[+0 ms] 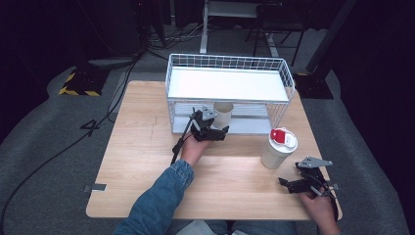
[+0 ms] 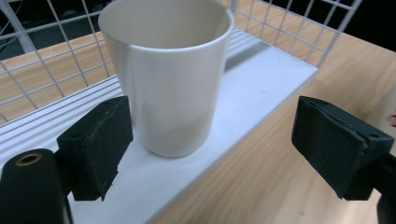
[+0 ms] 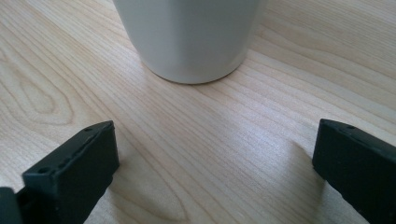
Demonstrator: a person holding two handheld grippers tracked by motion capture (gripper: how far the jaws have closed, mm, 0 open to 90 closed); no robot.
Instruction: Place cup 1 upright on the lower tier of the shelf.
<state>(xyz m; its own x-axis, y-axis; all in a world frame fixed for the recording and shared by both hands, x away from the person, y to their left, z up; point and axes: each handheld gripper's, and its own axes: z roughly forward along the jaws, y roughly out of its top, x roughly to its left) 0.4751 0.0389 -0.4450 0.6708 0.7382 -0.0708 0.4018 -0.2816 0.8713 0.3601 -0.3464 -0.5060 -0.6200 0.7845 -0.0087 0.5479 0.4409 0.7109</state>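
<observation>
Cup stands lidless between left tongs spread wide; high view adds lidded cup, right tongs released.

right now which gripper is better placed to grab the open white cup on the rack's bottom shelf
Left. The left gripper is open right at the open cup, one pad beside its wall. The right gripper sits open near the lidded cup, away from the rack.

- Your table is pale wood with a wavy grain.
- The wire rack is white, with white shelves.
- The open cup is plain white.
- The lidded cup is white with a red patch on its lid.
- Your sleeve is blue denim.
</observation>
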